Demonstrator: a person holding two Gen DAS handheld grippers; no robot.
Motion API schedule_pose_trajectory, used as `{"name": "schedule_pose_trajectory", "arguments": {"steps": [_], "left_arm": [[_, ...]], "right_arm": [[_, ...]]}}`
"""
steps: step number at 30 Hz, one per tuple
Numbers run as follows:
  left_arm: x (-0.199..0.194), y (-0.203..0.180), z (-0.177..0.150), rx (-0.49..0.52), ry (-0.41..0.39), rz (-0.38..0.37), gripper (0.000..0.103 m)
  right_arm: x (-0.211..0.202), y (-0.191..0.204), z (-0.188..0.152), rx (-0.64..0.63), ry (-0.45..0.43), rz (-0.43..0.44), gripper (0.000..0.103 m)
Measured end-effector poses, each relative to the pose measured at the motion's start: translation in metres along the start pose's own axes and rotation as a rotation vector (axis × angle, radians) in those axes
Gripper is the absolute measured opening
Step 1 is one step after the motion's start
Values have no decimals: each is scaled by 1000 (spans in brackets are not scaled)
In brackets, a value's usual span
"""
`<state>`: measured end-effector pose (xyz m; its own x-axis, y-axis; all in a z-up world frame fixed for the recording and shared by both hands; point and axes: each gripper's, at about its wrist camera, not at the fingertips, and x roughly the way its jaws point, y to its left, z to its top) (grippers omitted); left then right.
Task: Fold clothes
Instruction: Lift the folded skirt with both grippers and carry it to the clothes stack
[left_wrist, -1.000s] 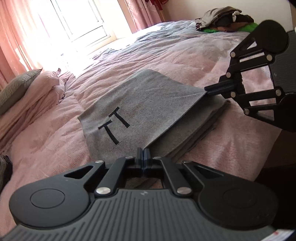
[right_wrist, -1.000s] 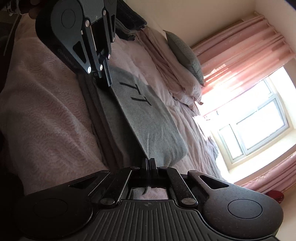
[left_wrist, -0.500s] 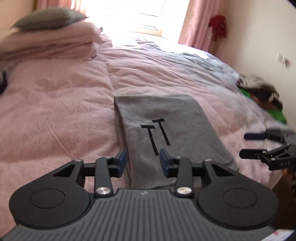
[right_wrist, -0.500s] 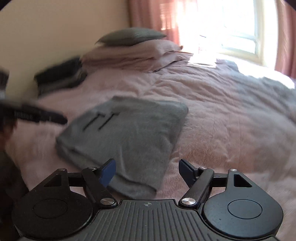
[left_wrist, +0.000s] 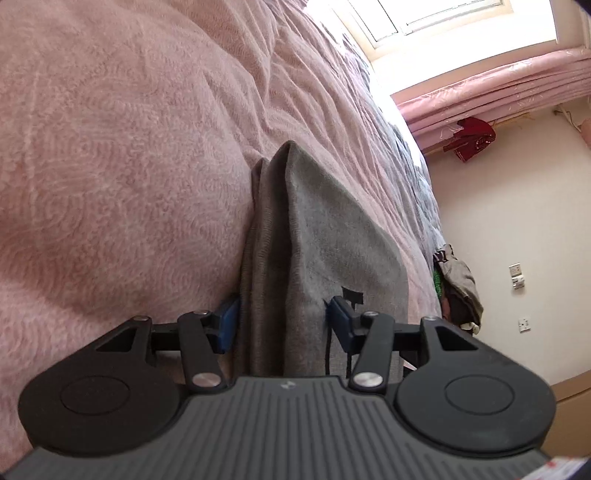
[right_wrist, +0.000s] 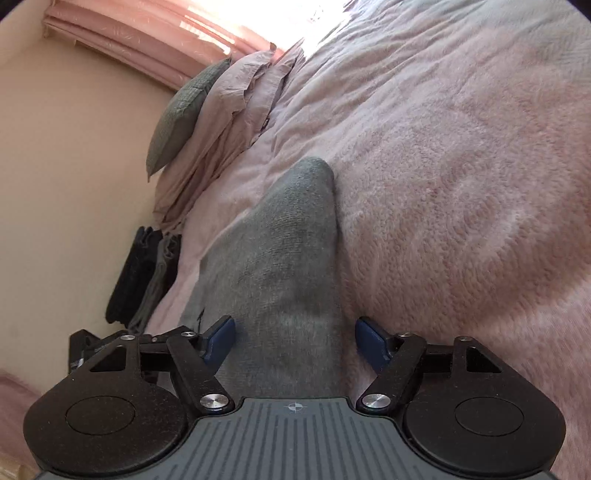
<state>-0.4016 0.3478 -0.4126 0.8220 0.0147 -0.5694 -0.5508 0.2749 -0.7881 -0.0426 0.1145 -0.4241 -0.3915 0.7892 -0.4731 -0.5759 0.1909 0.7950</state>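
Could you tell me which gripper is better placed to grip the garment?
Probably left: the left gripper, just opening, has pads almost on the grey garment between them; the right gripper, just closing, straddles it with a gap.

Pink bed (left_wrist: 110, 147), sunlit window (left_wrist: 424, 14)

1. Grey knit garment (left_wrist: 343, 236), folded into a flat, several-layer stack; stacked edges visible along one side.
2. Black printed mark (left_wrist: 352, 295) on top layer, partly hidden.
3. Lies flat on pink textured bedspread (left_wrist: 110, 155), near the bed's edge.
4. Far corner rounded and soft in right wrist view (right_wrist: 295, 221).
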Motion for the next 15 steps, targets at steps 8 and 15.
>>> {"name": "schedule_pose_trajectory", "arguments": {"steps": [8,15], "left_arm": [[26,8,11,-2,68,-47,24],[1,-24,14,-1,33,40,16]], "right_arm": [[18,-17,21,56,103,22,30],[14,58,38,17,145,-188,18]]}}
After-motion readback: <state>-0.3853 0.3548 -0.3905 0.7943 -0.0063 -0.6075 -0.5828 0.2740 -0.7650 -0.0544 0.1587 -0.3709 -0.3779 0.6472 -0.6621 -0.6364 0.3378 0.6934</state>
